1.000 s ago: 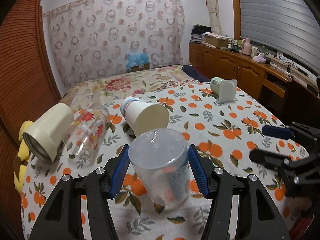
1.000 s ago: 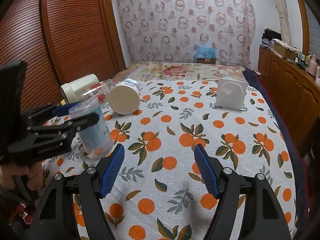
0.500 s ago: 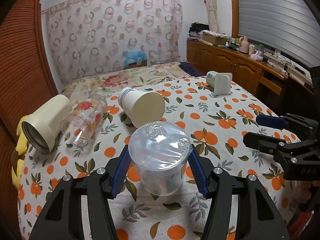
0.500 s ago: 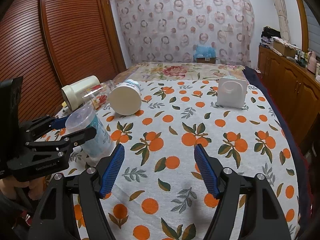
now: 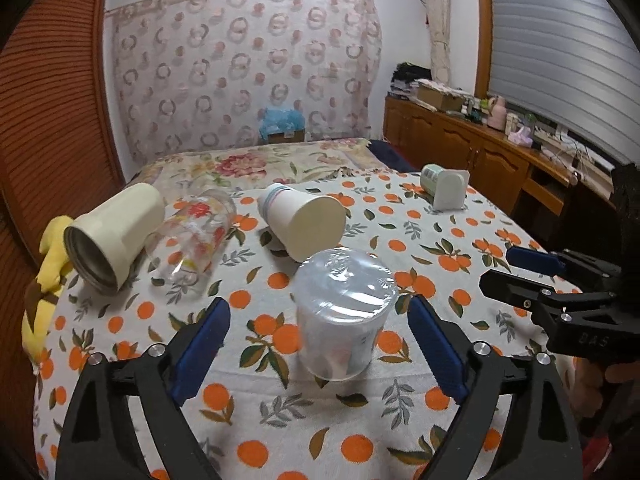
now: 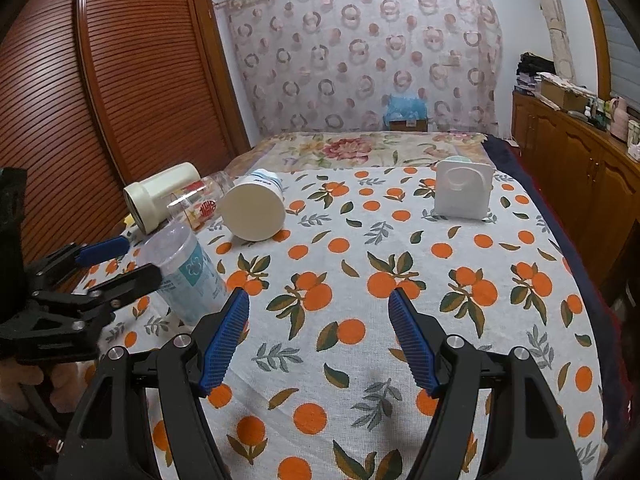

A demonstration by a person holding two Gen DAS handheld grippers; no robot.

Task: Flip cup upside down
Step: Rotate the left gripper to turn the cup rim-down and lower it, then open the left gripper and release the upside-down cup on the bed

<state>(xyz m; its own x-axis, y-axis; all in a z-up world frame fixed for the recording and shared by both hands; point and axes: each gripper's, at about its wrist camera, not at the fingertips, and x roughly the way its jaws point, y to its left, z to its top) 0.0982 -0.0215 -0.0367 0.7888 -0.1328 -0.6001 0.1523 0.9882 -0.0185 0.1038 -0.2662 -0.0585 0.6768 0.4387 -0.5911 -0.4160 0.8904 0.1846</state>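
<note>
Five cups: one clear cup (image 5: 345, 314) inverted (four lying sideways).

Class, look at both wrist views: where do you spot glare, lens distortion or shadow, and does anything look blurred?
Left wrist view: glare streaks the upturned base of the clear plastic cup; the fisheye bows the wardrobe door and darkens the corners. Right wrist view: the same bowing and dark corners; a soft shadow falls on the tablecloth between the right gripper fingers. Both views are sharp, with no evident motion blur.
</note>
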